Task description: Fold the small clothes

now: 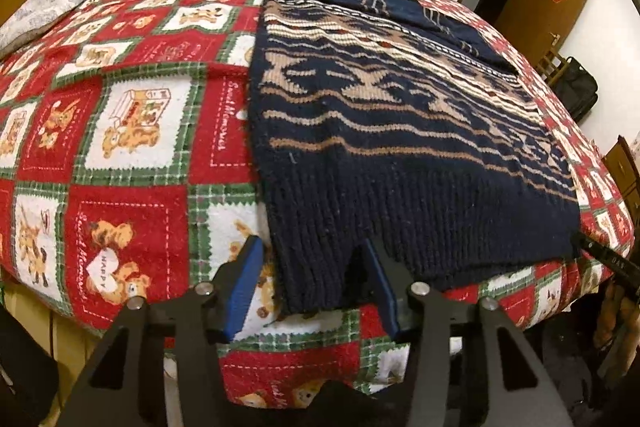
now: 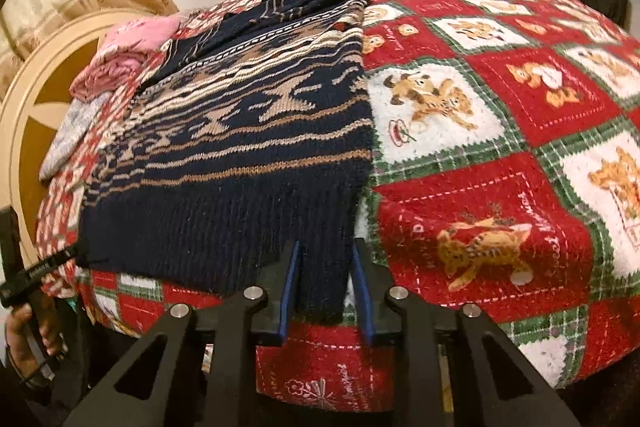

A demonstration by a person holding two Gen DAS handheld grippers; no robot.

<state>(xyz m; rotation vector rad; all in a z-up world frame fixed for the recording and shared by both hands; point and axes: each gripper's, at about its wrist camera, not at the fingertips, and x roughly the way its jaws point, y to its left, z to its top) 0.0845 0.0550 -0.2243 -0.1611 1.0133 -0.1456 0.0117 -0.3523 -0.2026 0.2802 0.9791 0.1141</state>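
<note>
While the sweater [image 1: 400, 131] lies flat on the bed [image 1: 132, 131], hem nearest both claws, each hem corner is straddled: left claw [image 1: 316, 287] and right claw [image 2: 326, 291] part-open, not yet clamped; length runs directly away.

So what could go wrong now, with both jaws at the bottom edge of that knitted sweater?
1. The left gripper stands open around the sweater hem corner, so closing could also pinch the bear-print blanket underneath.
2. The right gripper straddles only a narrow strip of hem; thick knit might slip out when lifted.
</note>
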